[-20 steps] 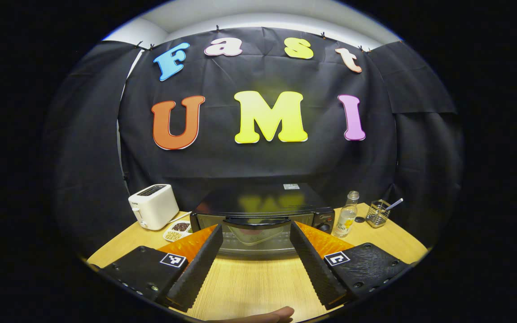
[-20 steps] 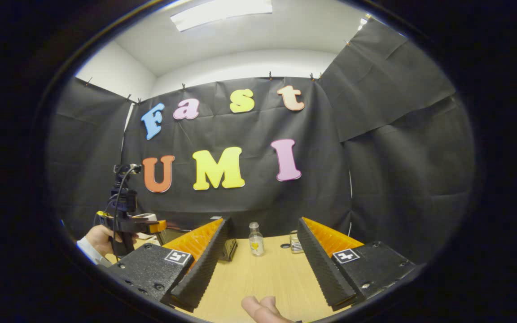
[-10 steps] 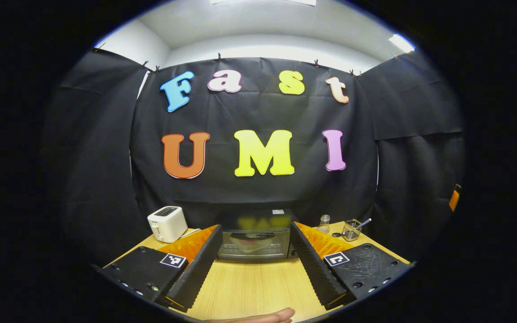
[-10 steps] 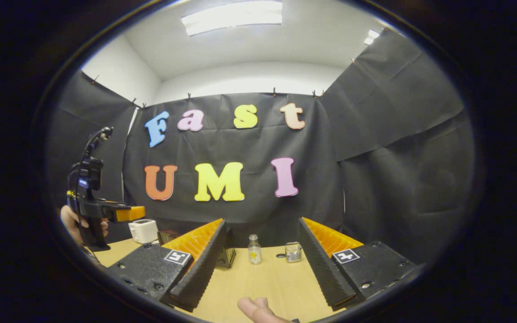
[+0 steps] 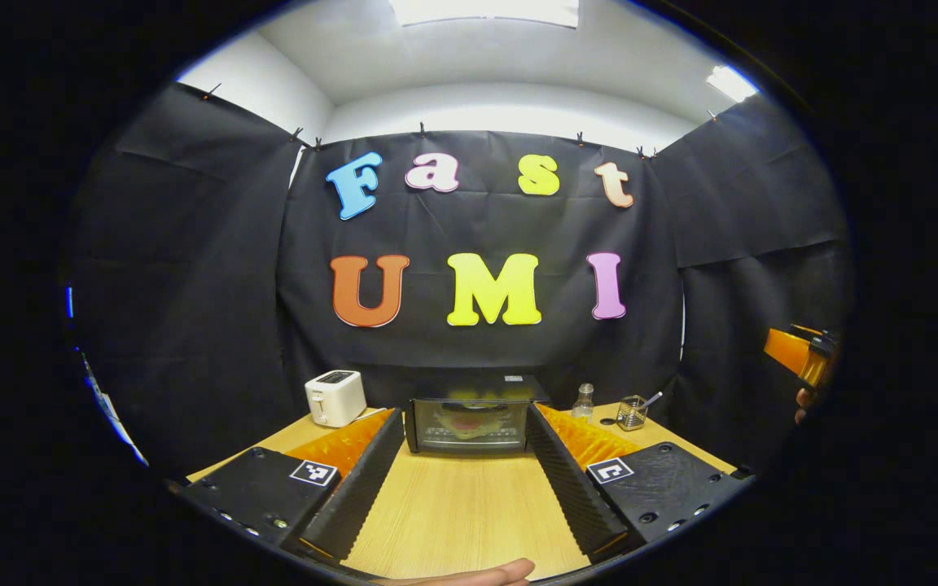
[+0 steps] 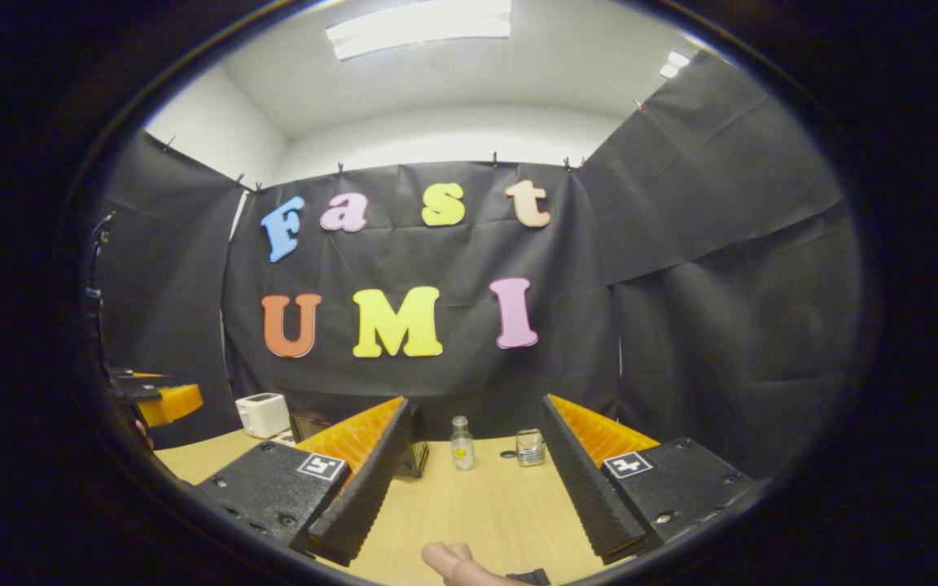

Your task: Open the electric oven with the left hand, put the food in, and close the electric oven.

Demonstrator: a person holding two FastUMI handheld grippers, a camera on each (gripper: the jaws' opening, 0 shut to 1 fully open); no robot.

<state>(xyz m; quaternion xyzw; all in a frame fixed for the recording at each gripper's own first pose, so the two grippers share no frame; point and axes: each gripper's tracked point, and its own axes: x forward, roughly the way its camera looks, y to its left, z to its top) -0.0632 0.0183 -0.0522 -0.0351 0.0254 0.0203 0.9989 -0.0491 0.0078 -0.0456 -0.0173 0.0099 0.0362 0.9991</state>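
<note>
Oven (image 5: 469, 422): lower centre of the left gripper view, at the far edge of the table (image 5: 461, 513), door closed; something pale and reddish shows dimly behind the glass, too blurred to name. In the right gripper view its dark corner sits just behind the near left finger.
Left gripper (image 5: 462, 480): bottom of its own view, jaws wide, nothing between them, held above the table well short of the oven, which is framed in the gap. In the right gripper view it shows at the far left edge.
Right gripper (image 6: 469, 476): bottom of its own view, jaws wide and empty over bare table. In the left gripper view its tip shows at the far right edge.
Toaster (image 5: 335, 398): left of the oven, apart from it.
Bottle (image 6: 462, 443): upright, right of the oven, lower centre of the right gripper view.
Wire holder (image 5: 631, 413): just right of the bottle, a utensil leaning out of it.
Fingertips (image 6: 449, 563): bottom edge of the right gripper view.
</note>
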